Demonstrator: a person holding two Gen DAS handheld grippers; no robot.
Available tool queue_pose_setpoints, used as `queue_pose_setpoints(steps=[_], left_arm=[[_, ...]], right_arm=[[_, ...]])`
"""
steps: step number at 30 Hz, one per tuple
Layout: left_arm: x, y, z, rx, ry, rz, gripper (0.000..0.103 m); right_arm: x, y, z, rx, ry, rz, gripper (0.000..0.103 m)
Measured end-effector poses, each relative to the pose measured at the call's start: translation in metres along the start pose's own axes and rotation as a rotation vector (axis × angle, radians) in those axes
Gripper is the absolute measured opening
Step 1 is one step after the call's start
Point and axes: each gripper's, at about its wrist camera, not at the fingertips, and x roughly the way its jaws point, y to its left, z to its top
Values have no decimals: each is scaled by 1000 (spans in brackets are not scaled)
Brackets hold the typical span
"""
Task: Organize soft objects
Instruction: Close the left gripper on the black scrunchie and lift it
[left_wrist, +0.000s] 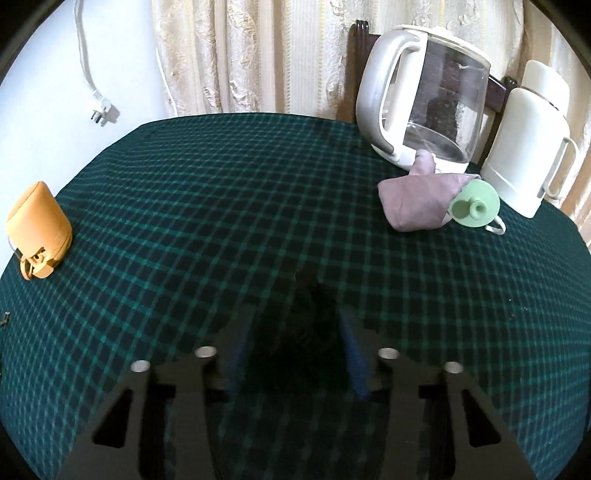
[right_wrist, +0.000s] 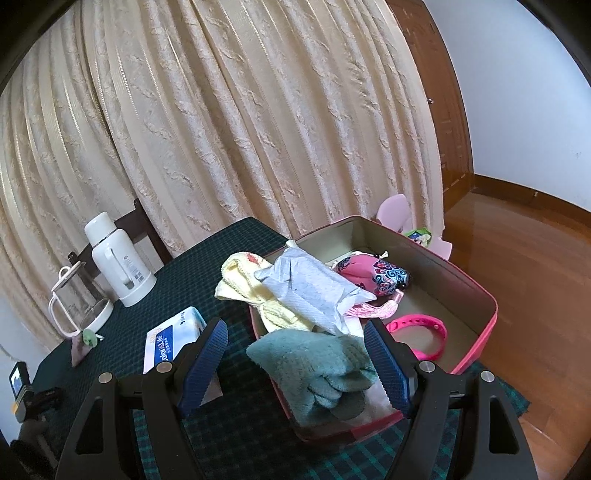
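In the left wrist view my left gripper (left_wrist: 297, 332) points down at the green-checked tablecloth (left_wrist: 221, 206). Its blue pads (left_wrist: 352, 350) stand narrow, pressed on a dark, fuzzy soft thing (left_wrist: 301, 317) that fills the gap between them. A lilac fabric pouch (left_wrist: 413, 201) lies far right. In the right wrist view my right gripper (right_wrist: 295, 328) stands open over the near end of a pink box (right_wrist: 489, 314). A green terry cloth (right_wrist: 314, 363) drapes over the box's near rim between the fingers, ungripped. The box holds a yellow cloth (right_wrist: 242, 286), a white wipes pack (right_wrist: 310, 291), a patterned pink pouch (right_wrist: 373, 275) and a pink band (right_wrist: 419, 332).
A glass kettle (left_wrist: 424, 99) and a white thermos (left_wrist: 528, 147) stand at the table's far right, with a green suction cap (left_wrist: 474, 208) beside the lilac pouch. An orange case (left_wrist: 37, 225) sits at the left edge. A tissue pack (right_wrist: 173, 336) lies left of the box.
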Motion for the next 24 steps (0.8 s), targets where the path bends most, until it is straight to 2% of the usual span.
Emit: queue_pose_setpoints(steps=[4,14,24], left_arm=[[-1,-2,0,8,-1,-13,19],[-31,-21,-4,25,-40,-69,17],[-81,-89,-13,136,-102,-221,17]], right_arm=[[-1,0,-1,0,0,2,80],[-4,-6,-2,21,-6,4,80],[-5,-19,-5,44,-7,-1,80]])
